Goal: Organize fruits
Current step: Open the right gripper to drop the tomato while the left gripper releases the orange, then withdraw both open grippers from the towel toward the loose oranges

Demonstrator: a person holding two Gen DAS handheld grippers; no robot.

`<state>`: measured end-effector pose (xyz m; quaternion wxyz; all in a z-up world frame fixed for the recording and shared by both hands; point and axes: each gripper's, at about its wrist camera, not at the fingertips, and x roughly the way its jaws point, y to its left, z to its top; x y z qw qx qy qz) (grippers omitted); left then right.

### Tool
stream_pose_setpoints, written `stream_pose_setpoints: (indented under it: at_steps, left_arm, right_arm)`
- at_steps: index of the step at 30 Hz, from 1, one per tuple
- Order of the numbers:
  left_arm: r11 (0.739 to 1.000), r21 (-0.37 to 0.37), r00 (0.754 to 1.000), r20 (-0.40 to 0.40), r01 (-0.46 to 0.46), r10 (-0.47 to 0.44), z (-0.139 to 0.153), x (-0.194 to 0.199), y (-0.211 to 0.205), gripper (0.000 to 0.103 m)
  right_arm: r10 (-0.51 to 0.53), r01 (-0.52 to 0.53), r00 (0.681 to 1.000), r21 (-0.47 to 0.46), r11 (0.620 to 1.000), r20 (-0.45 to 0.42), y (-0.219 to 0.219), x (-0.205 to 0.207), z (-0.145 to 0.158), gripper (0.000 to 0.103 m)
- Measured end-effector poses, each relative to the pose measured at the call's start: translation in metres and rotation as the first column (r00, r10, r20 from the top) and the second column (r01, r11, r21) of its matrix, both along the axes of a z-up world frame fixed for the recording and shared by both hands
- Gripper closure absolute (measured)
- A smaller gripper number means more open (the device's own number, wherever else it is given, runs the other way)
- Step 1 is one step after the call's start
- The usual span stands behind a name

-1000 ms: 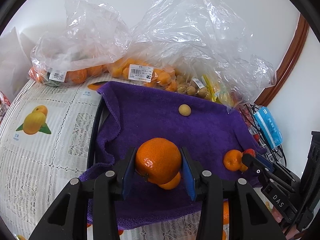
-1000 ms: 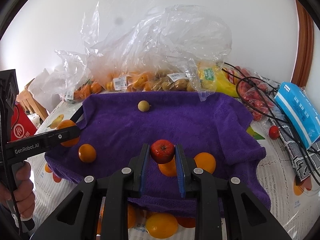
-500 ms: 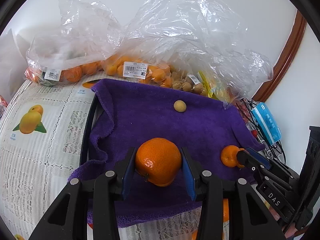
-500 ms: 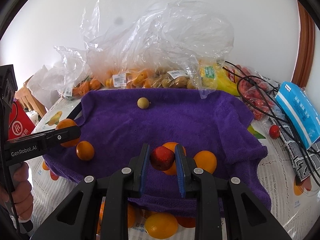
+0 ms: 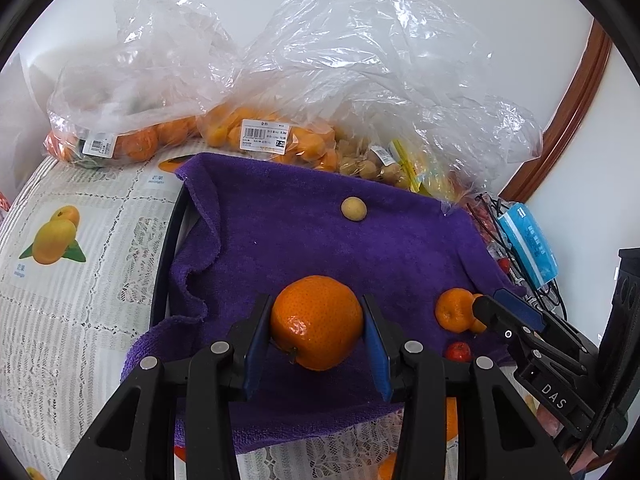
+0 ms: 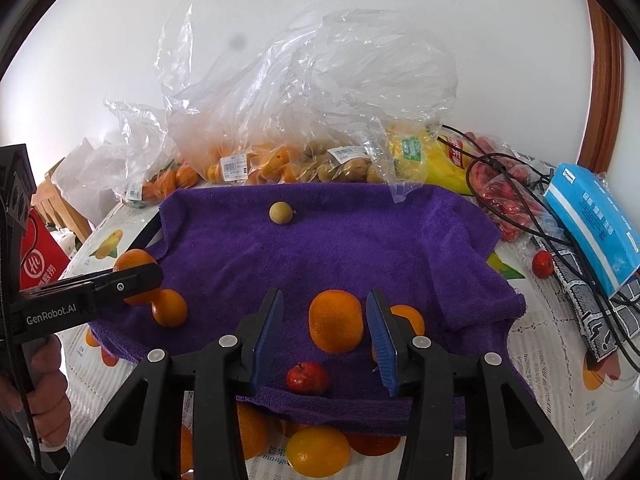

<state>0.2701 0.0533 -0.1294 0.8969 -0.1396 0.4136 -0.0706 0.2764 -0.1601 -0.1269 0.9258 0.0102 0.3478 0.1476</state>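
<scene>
Opening, your right gripper point(image 6: 324, 344) fingers clear the small red fruit point(image 6: 307, 378) lying below; left gripper point(image 5: 316, 336) clamps the round orange mandarin point(image 5: 316, 322).

Left gripper point(image 5: 316, 338), right gripper point(image 6: 325, 338): black plastic arms, silver round screws, blue ribbed pads point(image 6: 266, 338). White side lettering: "GenRobot.AI", "DAS". Hand point(image 6: 52, 400) on black handle.
</scene>
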Motion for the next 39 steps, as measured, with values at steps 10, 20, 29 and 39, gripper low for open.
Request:
stream_pose_setpoints:
  at_steps: [10,20,29,39]
  left_arm:
    - [0.998,-0.03,0.999,0.002,0.051,-0.051,-0.001,-0.002,-0.01,0.062]
    - [0.998,-0.018,0.998,0.011,0.055,-0.055,0.0,-0.004,-0.013,0.06]
    - [0.998,-0.008,0.996,0.06,0.065,-0.064,0.011,-0.01,-0.016,0.043]
    - [0.998,0.006,0.996,0.067,0.06,-0.06,0.012,-0.011,-0.017,0.036]
  right_arm:
    - [-0.033,0.033,0.999,0.016,0.999,0.012,-0.009,0.001,0.003,0.054]
    - [-0.052,0.051,0.999,0.027,0.998,0.012,-0.012,0.002,0.003,0.053]
    - [-0.069,0.069,0.997,0.035,0.997,0.018,-0.017,0.001,0.004,0.049]
    - [-0.072,0.072,0.997,0.033,0.997,0.02,-0.018,0.001,0.003,0.048]
